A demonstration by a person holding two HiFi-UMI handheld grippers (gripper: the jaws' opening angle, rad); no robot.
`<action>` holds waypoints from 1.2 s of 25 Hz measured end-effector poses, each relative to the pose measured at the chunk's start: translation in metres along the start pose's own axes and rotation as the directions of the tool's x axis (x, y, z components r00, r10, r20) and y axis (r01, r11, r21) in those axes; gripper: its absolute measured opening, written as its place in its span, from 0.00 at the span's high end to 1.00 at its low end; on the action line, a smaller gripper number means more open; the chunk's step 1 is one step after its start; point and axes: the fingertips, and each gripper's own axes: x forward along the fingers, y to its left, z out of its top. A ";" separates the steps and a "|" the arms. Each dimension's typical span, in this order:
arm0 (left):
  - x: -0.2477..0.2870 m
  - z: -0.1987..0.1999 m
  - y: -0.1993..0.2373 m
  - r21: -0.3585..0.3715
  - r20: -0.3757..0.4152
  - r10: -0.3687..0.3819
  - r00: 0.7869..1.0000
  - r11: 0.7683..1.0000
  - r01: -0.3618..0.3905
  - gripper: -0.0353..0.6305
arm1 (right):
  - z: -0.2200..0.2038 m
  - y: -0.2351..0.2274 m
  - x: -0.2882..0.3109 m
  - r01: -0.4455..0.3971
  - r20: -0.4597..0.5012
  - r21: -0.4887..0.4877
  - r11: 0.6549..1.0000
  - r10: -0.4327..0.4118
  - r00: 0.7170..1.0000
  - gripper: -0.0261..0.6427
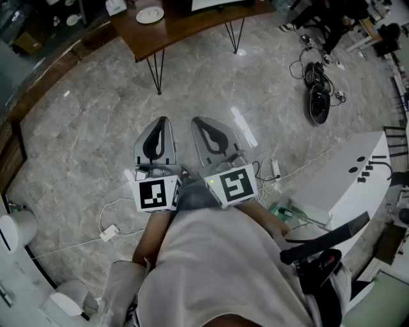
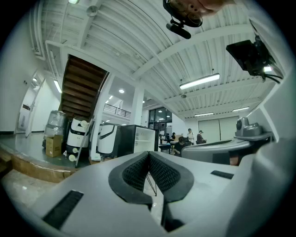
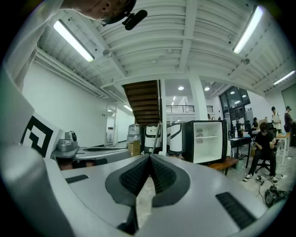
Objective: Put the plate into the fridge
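A white plate (image 1: 150, 15) lies on the brown wooden table (image 1: 192, 22) at the top of the head view, far ahead of both grippers. A small black fridge (image 3: 206, 141) with a white inside stands with its door open on a low bench; it also shows further off as the fridge (image 2: 136, 140) in the left gripper view. My left gripper (image 1: 158, 124) and right gripper (image 1: 203, 122) are held side by side over the floor, level, both shut with nothing between their pads. Left gripper tips (image 2: 148, 153) and right gripper tips (image 3: 150, 156) meet.
Grey marble floor (image 1: 83, 128) lies between me and the table. Cables and a dark helmet-like object (image 1: 317, 102) lie at the right. A white machine (image 1: 348, 182) stands at my right, white units (image 1: 16, 230) at my left. People sit at desks (image 3: 263, 139) beyond the fridge.
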 end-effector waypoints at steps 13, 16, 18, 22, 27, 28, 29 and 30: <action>0.000 0.004 0.025 -0.015 0.009 0.019 1.000 1.000 -0.019 0.92 | 0.002 0.015 0.019 -0.025 0.000 0.021 0.999 0.025 1.000 0.94; 0.000 0.004 0.042 -0.020 0.016 0.032 0.999 0.999 -0.032 0.92 | -0.003 0.022 0.031 -0.026 -0.014 0.034 0.999 0.026 1.000 0.94; 0.002 0.002 0.049 -0.024 0.018 0.044 0.999 0.999 -0.044 0.92 | -0.006 0.023 0.035 -0.027 -0.013 0.042 0.999 0.027 1.000 0.94; 0.014 -0.003 0.055 -0.039 0.005 0.051 0.999 0.998 -0.051 0.92 | -0.012 0.013 0.044 -0.022 -0.032 0.031 0.999 0.023 0.999 0.94; 0.059 -0.013 0.056 -0.050 -0.033 0.030 0.999 0.998 -0.032 0.92 | -0.020 -0.016 0.072 -0.024 -0.066 0.054 0.998 0.028 0.997 0.93; 0.072 -0.015 0.058 -0.053 -0.042 0.025 0.999 0.998 -0.027 0.92 | -0.020 -0.023 0.083 -0.029 -0.064 0.057 0.998 0.033 0.997 0.93; 0.085 -0.017 0.061 -0.055 -0.053 0.019 0.998 0.998 -0.022 0.92 | -0.019 -0.030 0.095 -0.034 -0.054 0.055 0.998 0.037 0.998 0.94; 0.100 -0.020 0.065 -0.054 -0.064 0.013 0.998 0.998 -0.016 0.92 | -0.019 -0.039 0.110 -0.037 -0.038 0.048 0.998 0.039 0.999 0.93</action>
